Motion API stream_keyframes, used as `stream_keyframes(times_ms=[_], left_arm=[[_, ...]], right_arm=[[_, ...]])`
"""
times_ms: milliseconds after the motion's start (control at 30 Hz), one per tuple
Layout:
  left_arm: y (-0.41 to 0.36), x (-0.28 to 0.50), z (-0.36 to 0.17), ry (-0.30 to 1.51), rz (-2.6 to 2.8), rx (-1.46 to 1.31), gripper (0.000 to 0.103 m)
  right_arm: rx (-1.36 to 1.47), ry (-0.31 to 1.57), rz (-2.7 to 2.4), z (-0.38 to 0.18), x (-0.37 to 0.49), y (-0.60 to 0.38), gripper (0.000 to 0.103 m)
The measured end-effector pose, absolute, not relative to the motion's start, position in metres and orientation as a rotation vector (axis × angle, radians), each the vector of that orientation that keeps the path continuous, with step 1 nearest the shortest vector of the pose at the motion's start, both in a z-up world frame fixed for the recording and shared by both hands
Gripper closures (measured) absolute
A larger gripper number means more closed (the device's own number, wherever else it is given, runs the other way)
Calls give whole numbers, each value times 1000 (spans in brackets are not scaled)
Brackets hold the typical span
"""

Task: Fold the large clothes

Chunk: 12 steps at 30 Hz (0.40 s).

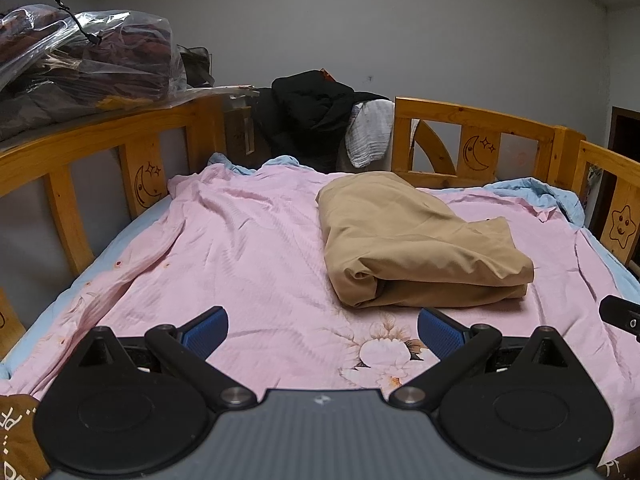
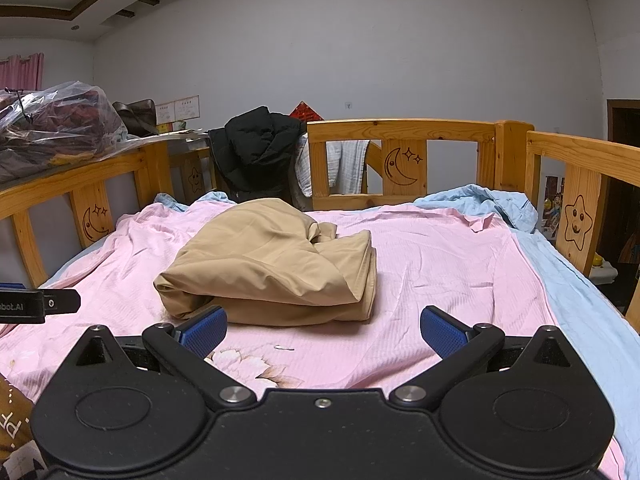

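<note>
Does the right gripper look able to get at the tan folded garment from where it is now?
Probably yes: the right gripper is open and empty, the tan folded garment lies just ahead on the pink sheet, and nothing sits between them.

Black tool [image 2: 323, 330], blue ribbed pads [image 2: 204, 330]

We see open pink floral bedsheet [image 1: 248, 248] left & in front of the folded tan cloth bundle [image 1: 412, 248]. Wooden bed rails w/ carved moons [image 2: 400, 160] wall the far side; black padded jacket [image 2: 256, 152] drapes over the gap.
</note>
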State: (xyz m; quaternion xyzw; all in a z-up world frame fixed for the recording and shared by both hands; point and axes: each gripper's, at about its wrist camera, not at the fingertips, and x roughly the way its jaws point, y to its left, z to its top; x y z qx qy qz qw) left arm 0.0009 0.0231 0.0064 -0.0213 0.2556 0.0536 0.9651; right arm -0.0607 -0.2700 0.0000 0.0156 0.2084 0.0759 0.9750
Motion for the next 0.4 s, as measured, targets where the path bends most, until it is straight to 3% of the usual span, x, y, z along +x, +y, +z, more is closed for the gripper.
stream_keyframes(times_ms=[400], left_arm=[[25, -1, 6, 512, 108, -30, 1]], right_arm=[[31, 421, 153, 0, -61, -270, 1]])
